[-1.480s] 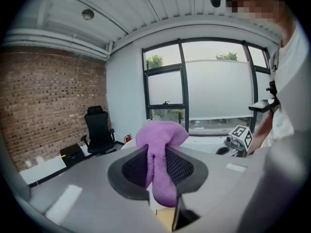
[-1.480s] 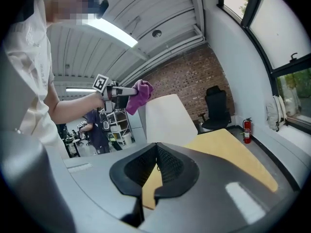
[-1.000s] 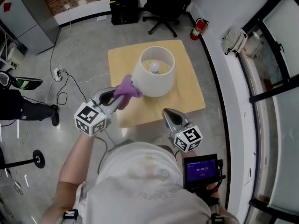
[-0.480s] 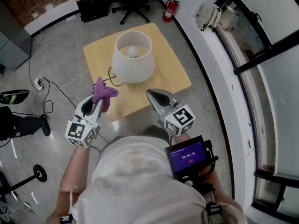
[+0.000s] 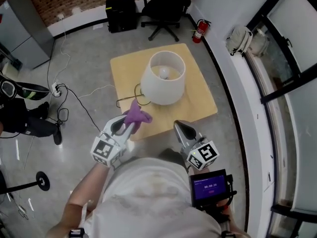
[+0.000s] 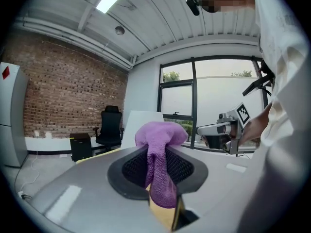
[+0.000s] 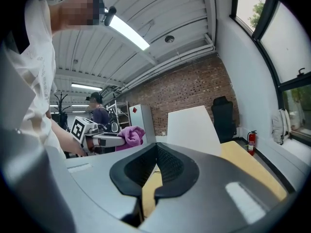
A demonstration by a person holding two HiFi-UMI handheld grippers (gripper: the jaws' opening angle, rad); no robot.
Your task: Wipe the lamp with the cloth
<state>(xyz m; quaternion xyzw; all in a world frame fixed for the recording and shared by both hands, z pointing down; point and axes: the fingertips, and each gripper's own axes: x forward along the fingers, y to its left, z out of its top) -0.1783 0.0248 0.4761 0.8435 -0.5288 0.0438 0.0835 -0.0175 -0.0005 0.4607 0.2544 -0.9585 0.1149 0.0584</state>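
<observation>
Step, as I read it: between strokes/on approach, cloth not on the lamp atm. L gripper (image 5: 128, 126) has its jaws clamped on the purple cloth (image 5: 137, 116). L gripper view shows the cloth (image 6: 161, 141) squeezed between the pads, a bunch sticking out past the tips and a tail hanging back behind them. Jaws sit fairly wide, but only because of the fabric's bulk. R gripper (image 5: 178, 126) has its jaws closed together w/ nothing between; its own view shows the pads meeting on air. Lamp (image 5: 163, 81) stands on the wooden table (image 5: 200, 103), ahead and a bit right of the L fingertips, near but w/ a clear gap to the cloth. From the R fingertips it's ahead and left, further off. Next move prob needs: push the L tips fwd till the cloth bunch lands on the shade's near wall, then sweep around it w/ light pressure. Shade looks light and tippy, so no hard shove. R could steady the rim but would have to open first. Count: 1 lamp, 1 bulb (image 5: 164, 72) inside the shade, 1 cloth, 1 table, 2 grippers.
</observation>
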